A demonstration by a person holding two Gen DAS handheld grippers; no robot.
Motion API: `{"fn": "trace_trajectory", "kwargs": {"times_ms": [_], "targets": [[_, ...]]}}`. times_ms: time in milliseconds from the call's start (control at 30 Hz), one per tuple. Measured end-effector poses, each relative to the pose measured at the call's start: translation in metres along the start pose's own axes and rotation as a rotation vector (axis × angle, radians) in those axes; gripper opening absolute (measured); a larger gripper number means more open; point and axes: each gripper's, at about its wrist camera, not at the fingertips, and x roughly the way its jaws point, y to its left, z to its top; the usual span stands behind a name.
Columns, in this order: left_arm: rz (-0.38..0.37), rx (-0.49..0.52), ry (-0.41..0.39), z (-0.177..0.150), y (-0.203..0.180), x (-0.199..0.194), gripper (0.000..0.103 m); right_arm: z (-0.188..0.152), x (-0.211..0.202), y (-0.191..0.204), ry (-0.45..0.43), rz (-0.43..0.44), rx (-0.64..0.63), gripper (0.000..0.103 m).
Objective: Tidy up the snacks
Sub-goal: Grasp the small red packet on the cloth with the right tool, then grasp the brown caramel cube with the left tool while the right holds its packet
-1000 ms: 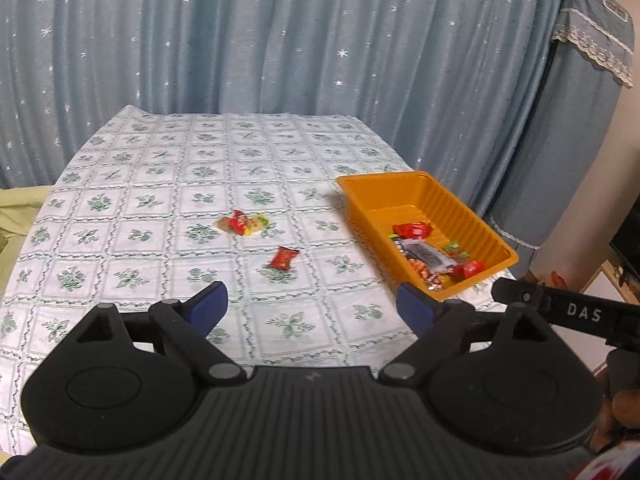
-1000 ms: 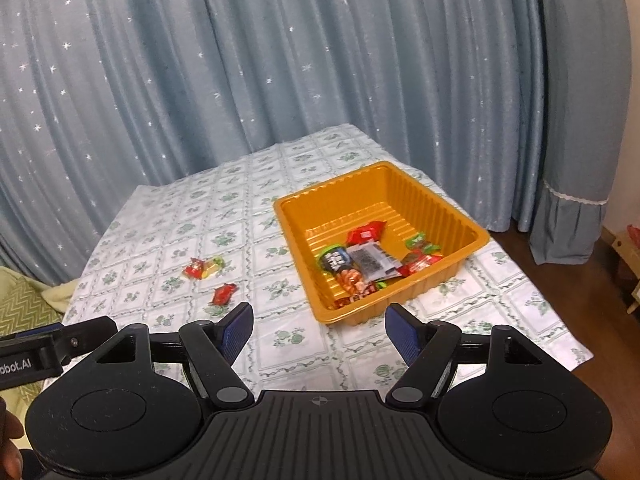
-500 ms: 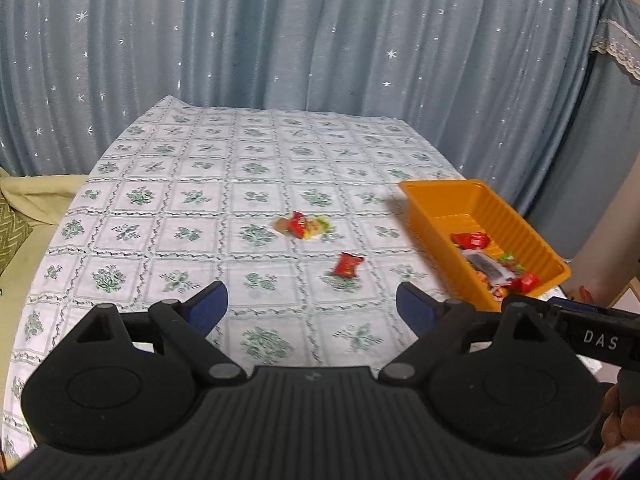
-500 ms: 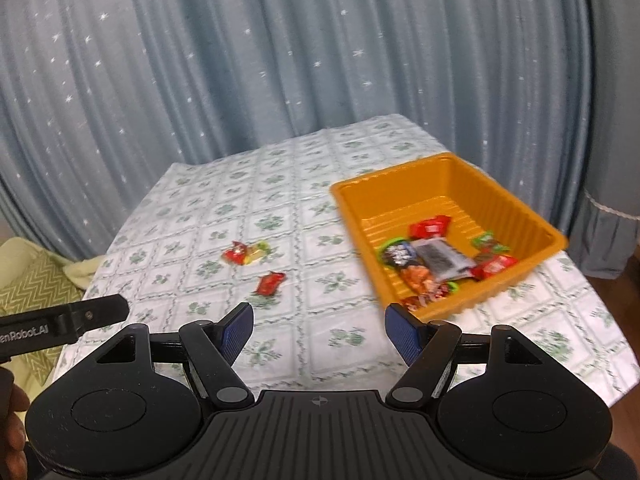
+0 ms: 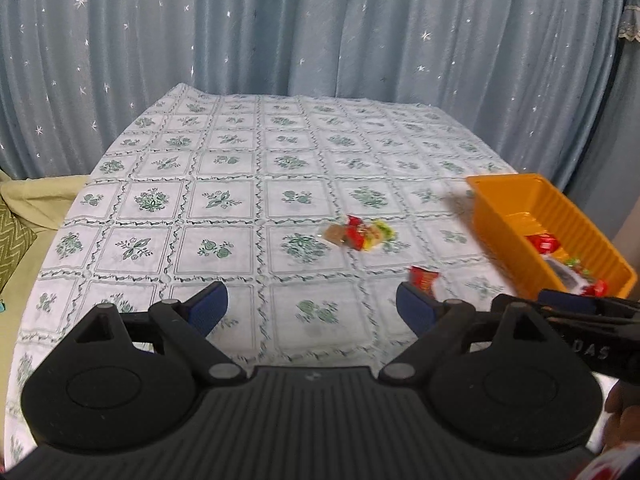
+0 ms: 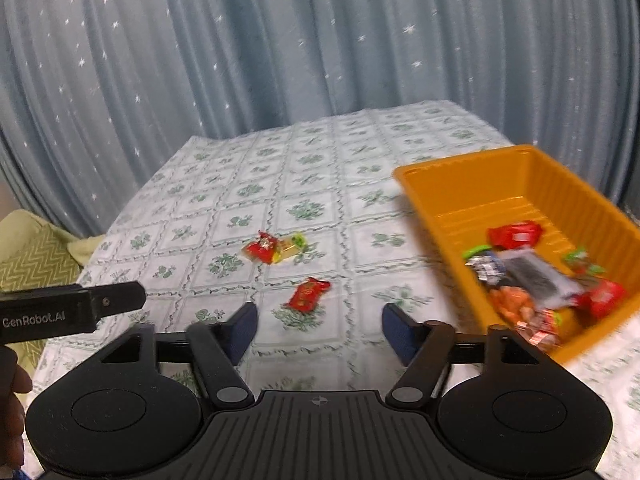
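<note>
Both grippers up over the near edge of the table (image 5: 224, 168), nothing in either. Left gripper (image 5: 312, 308) jaws spread wide; right gripper (image 6: 318, 330) jaws wide too. Loose on the cloth: red snack (image 6: 308, 294) sits just ahead of the right gripper, between its fingers in that view, not touching; in the left view it's at 1 o'clock, right by the right-hand fingertip (image 5: 416, 306). Small cluster (image 6: 276, 247), red and yellow wrappers, touching each other, lies farther out at 12 o'clock from the red one, near it. Orange tray (image 6: 436, 204) at 3 o'clock, near the table's right edge, holds a mixed heap of wrapped snacks (image 6: 536, 276). Right view blurred on the tray side.
</note>
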Motion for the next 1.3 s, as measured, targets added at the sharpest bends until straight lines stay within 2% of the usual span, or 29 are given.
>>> {"fn": "trace_trajectory", "kwargs": {"times_ms": [300,567,667,733,1000,1167,1300], "targets": [[0.004,0.008,0.012,0.010,0.016,0.053,0.090,-0.001,0.076,0.012,0.034,-0.008,-0.033,0.047],[-0.001,-0.001,0.042,0.011,0.025,0.080,0.090,0.000,0.114,0.013,0.052,-0.043,-0.056,0.042],[-0.013,-0.002,0.056,0.009,0.026,0.085,0.090,0.000,0.122,0.015,0.052,-0.051,-0.067,0.036],[-0.014,0.003,0.055,0.009,0.025,0.086,0.090,0.000,0.125,0.017,0.054,-0.061,-0.080,0.026],[-0.033,0.030,0.060,0.013,0.021,0.099,0.090,0.005,0.118,0.010,0.026,-0.069,-0.116,0.023],[-0.056,0.109,0.044,0.020,0.011,0.118,0.089,0.016,0.109,-0.004,0.005,-0.067,-0.086,0.023],[-0.043,0.187,0.060,0.023,0.002,0.143,0.079,0.019,0.108,-0.014,-0.002,-0.066,-0.060,0.023]]}}
